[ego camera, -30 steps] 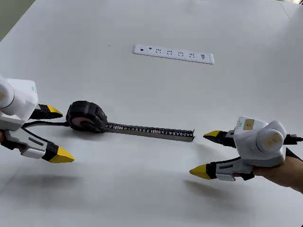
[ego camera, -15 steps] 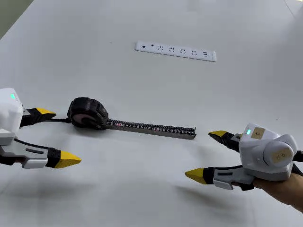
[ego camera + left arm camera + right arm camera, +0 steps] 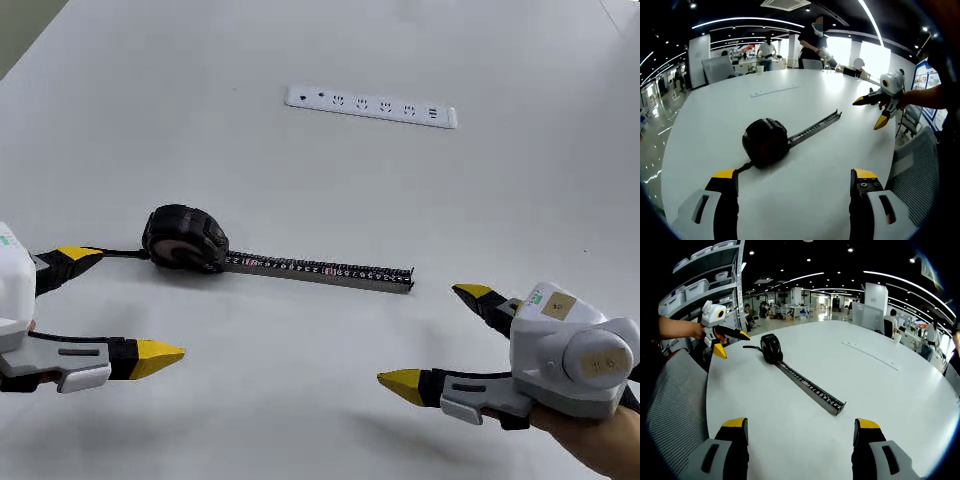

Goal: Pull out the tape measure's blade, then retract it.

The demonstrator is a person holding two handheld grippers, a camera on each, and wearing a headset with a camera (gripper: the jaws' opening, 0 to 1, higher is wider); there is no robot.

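Nearest, the left gripper (image 3: pixel 125 302) and right gripper (image 3: pixel 428 336) are held spread and empty over the white table (image 3: pixel 300 420). Just ahead of the left jaws the tape measure's case (image 3: pixel 184 238) is seen. Its blade (image 3: pixel 320 270) is drawn out flat toward the right gripper and ends short of those jaws. Retraction is judged not yet done. Should the blade be released with the case unheld, it could be whipped back and the case dragged. Farther off, a power strip (image 3: pixel 370 106) lies well apart, and no obstacle is posed.
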